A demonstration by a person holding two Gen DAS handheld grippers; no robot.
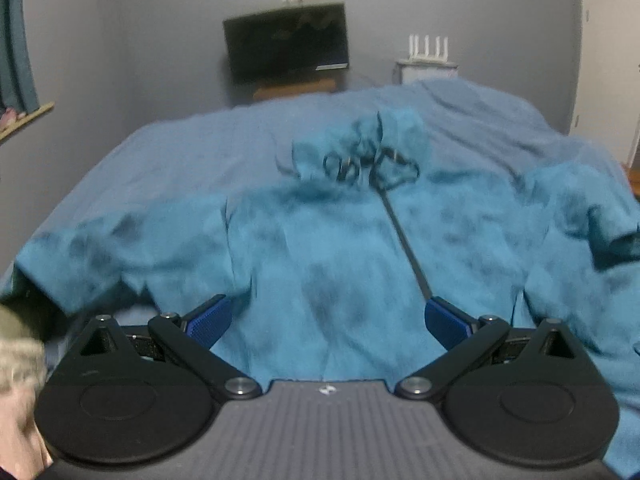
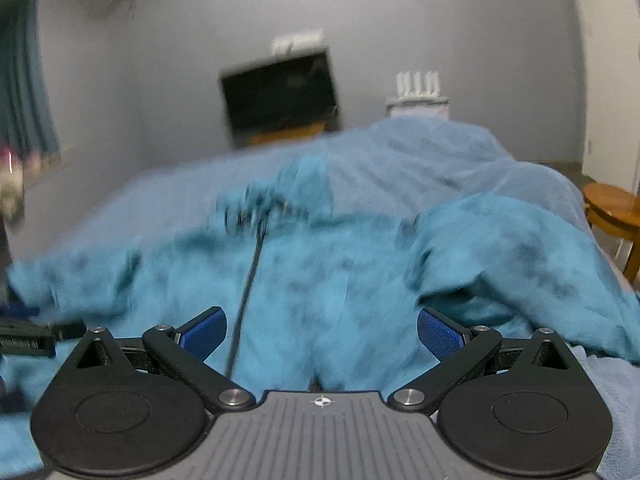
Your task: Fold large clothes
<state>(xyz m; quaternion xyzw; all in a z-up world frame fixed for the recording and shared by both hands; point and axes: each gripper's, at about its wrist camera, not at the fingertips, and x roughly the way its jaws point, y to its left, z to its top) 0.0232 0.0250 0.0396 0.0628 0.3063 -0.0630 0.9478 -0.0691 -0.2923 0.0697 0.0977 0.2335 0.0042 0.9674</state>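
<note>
Grippers, left (image 1: 326, 320) and right (image 2: 320, 330), are hovering released over the hoodie (image 1: 320, 248) hem at 6 o'clock; each should be pinching one corner, avoiding the zipper (image 1: 404, 240).

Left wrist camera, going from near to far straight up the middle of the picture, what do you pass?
Left gripper, jaws open → teal zip-up jacket, spread front-up → its drawstrings at the collar → blue bedsheet → dark TV on the grey wall.
</note>
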